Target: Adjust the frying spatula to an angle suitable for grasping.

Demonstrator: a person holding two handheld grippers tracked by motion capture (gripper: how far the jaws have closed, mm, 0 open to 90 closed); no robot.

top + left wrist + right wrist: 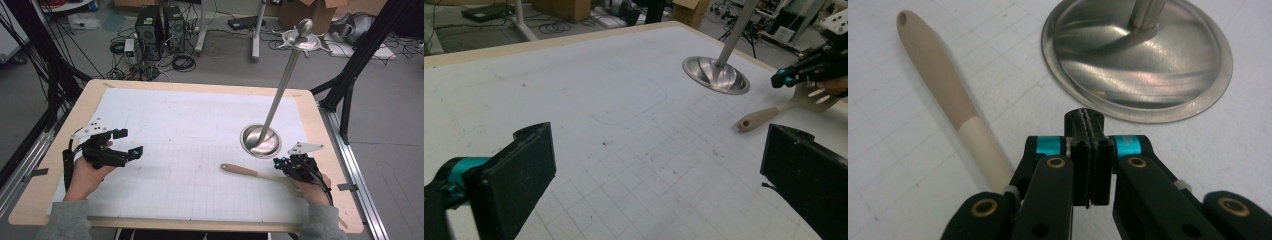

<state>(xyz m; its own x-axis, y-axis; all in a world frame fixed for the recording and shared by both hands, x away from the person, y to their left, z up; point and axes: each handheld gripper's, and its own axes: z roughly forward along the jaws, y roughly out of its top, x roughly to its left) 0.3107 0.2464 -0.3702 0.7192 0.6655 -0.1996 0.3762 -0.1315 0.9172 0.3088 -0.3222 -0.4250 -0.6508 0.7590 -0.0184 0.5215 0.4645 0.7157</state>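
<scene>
Beside the spatula, right tongs closed.

1. The right gripper is seen with its jaws pressed together, nothing between them.
2. A wooden spatula handle is laid on the gridded surface, left of the gripper.
3. A round steel base is seen just beyond the jaws, apart from the handle.

My left gripper held low in my left hand, jaws spread wide with nothing between them, my right gripper held low in my right hand, jaws pressed together, empty
</scene>
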